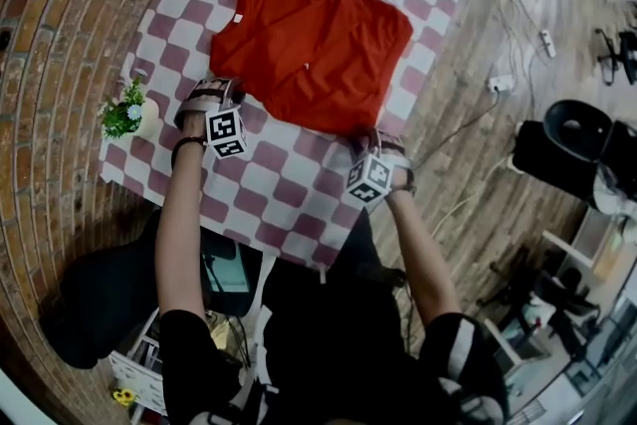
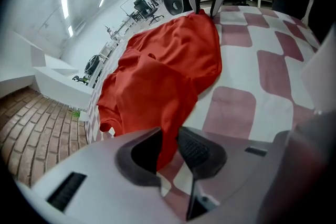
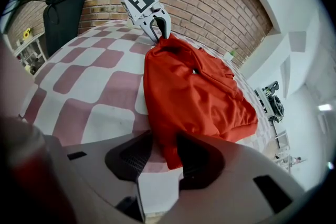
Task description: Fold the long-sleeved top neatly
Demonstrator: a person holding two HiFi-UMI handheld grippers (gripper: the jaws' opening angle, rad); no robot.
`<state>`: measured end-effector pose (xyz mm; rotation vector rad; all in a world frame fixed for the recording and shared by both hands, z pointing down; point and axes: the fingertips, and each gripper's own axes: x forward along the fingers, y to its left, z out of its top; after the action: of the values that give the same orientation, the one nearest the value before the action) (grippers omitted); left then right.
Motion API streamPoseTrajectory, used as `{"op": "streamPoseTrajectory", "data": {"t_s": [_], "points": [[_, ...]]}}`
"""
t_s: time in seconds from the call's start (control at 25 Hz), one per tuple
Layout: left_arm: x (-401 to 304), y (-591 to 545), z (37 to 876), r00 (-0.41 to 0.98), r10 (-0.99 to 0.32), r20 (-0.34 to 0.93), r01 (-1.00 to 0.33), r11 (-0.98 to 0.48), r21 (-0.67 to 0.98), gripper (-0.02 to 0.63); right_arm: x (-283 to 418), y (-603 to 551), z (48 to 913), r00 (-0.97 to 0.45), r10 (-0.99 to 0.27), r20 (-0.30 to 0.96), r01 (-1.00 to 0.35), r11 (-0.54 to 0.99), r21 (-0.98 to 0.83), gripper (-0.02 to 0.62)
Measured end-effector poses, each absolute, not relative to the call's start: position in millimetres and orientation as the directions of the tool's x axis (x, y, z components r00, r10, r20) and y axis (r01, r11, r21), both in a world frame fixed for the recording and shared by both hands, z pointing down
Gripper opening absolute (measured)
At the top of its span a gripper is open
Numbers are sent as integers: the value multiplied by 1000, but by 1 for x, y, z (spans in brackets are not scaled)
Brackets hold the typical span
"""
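Red long-sleeved top (image 1: pixel 309 40), part-folded on checked tablecloth (image 1: pixel 289 199): near left corner pinched in left gripper (image 2: pixel 169 139), near right corner between the spread jaws of right gripper (image 3: pixel 164 148), seemingly unclamped, presumably for the next fold.

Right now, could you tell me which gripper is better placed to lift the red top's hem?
Probably the left: the left gripper pinches a hem corner of the red top, while the right gripper only straddles its corner, jaws apart.

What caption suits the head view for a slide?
Left gripper and right gripper at the near edge of a red top on a checked tablecloth.
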<state>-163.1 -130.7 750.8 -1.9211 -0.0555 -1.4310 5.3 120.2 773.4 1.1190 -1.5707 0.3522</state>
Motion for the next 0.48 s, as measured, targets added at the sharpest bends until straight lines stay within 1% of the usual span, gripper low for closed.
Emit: {"op": "streamPoseTrajectory", "data": {"t_s": [0.04,0.08,0.24,0.48], "points": [[-162,-131,751,380,-372,847,436,-735,-519,86,6,120,773,71,-466,882,-797,505,331,142],[-162,-131,751,380,-372,847,434,-737,-518,64,7,120,774,74,-467,881,-798,503,333,96],[-164,-130,751,373,-354,858,427,-755,-497,41,9,121,774,66,-460,886,-801,505,322,58],[-179,-124,749,352,-319,880,421,-786,-453,29,7,129,772,35,-443,896,-805,519,289,40]]}}
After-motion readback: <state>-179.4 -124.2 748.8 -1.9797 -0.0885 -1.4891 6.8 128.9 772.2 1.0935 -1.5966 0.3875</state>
